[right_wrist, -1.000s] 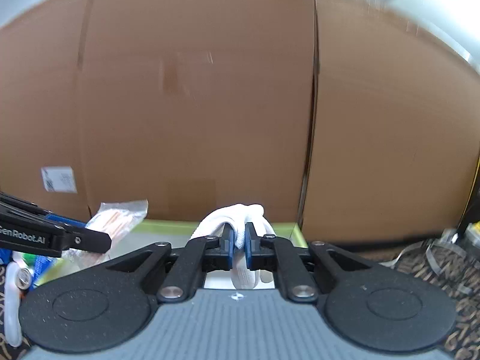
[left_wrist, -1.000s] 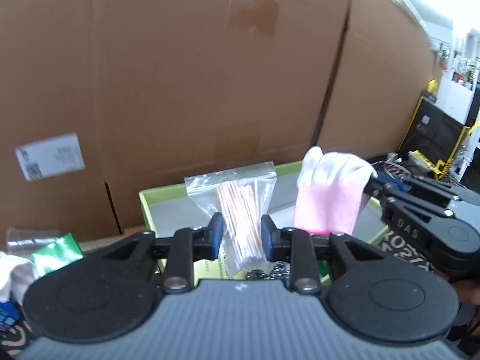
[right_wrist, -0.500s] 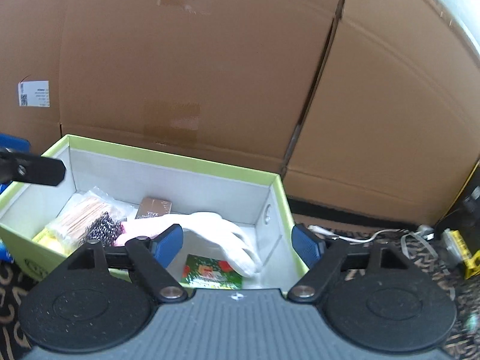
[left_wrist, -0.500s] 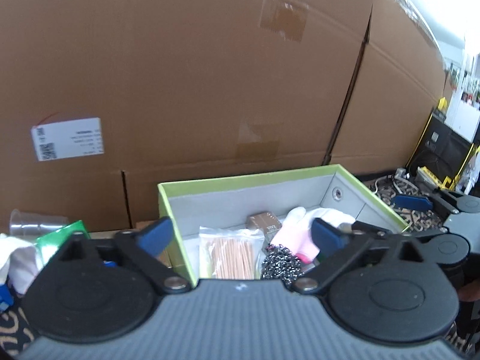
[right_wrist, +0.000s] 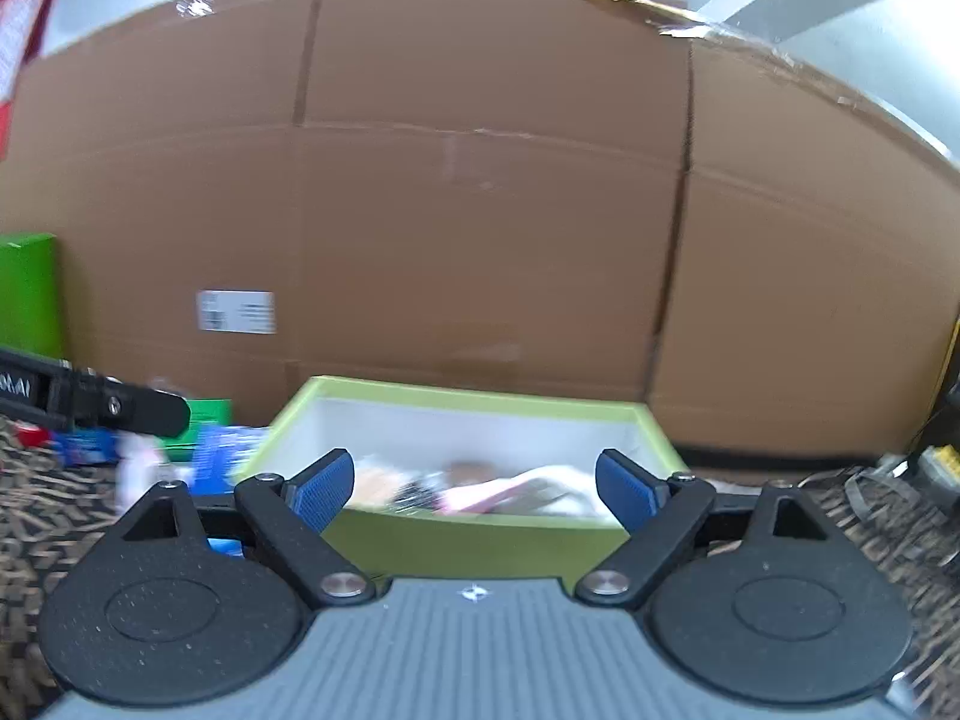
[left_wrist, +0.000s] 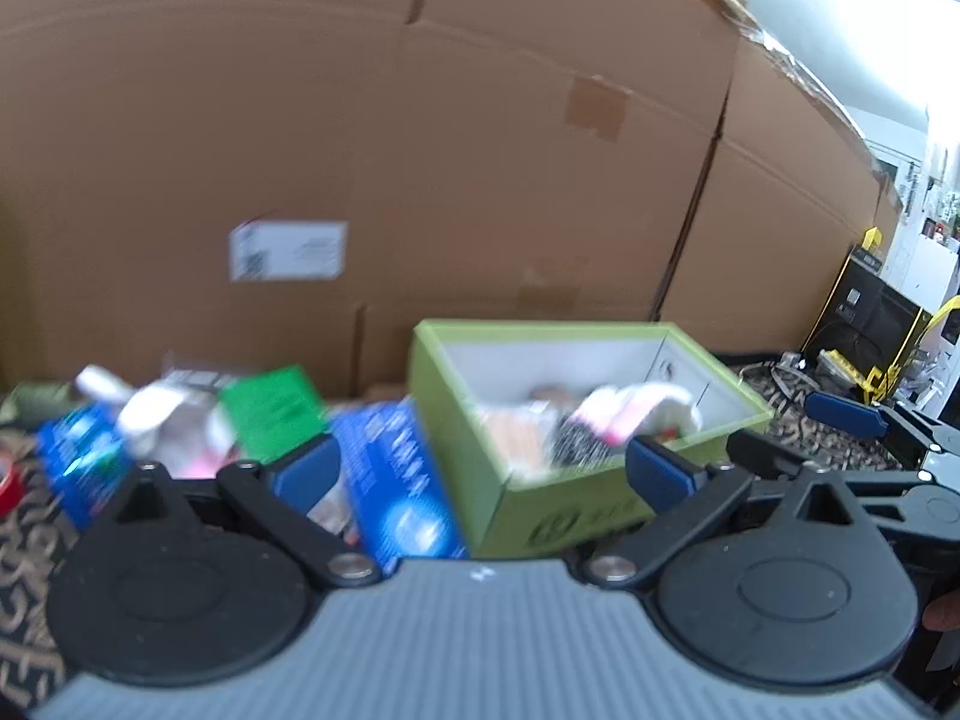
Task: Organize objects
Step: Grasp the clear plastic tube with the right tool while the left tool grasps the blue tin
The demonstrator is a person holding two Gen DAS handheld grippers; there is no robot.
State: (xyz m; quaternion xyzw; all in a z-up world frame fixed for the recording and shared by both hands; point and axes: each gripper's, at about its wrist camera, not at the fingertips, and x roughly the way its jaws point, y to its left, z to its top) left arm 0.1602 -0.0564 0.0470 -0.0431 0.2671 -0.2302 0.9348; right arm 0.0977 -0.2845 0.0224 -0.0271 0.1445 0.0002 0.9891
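- Left wrist view: the left gripper point(left_wrist: 480, 474) stands with its jaws spread wide and nothing between them; they have just been opening
- The green box point(left_wrist: 558, 516) sits just past the gripper's right finger, its open top facing up
- Inside the green box lie a white and pink glove point(left_wrist: 636, 405), a dark metal scourer point(left_wrist: 579, 444) and a clear bag of thin sticks point(left_wrist: 516, 429), all blurred
- Left of the green box lie a blue packet point(left_wrist: 396, 480) touching its wall, a green packet point(left_wrist: 273, 411) and a second blue packet point(left_wrist: 81, 456)
- A big cardboard wall point(left_wrist: 420, 150) with a white label point(left_wrist: 288, 250) rises behind the green box
- The right gripper point(left_wrist: 870, 426) shows to the right of the green box
- Right wrist view: the right gripper point(right_wrist: 474, 486) has its jaws wide apart and empty; they have just been opening
- The green box point(right_wrist: 480, 534) lies straight ahead between the fingers, the glove point(right_wrist: 516, 489) inside it
- Part of the left gripper point(right_wrist: 90, 399) reaches in left of the green box, above blurred packets on the patterned floor point(right_wrist: 870, 516)
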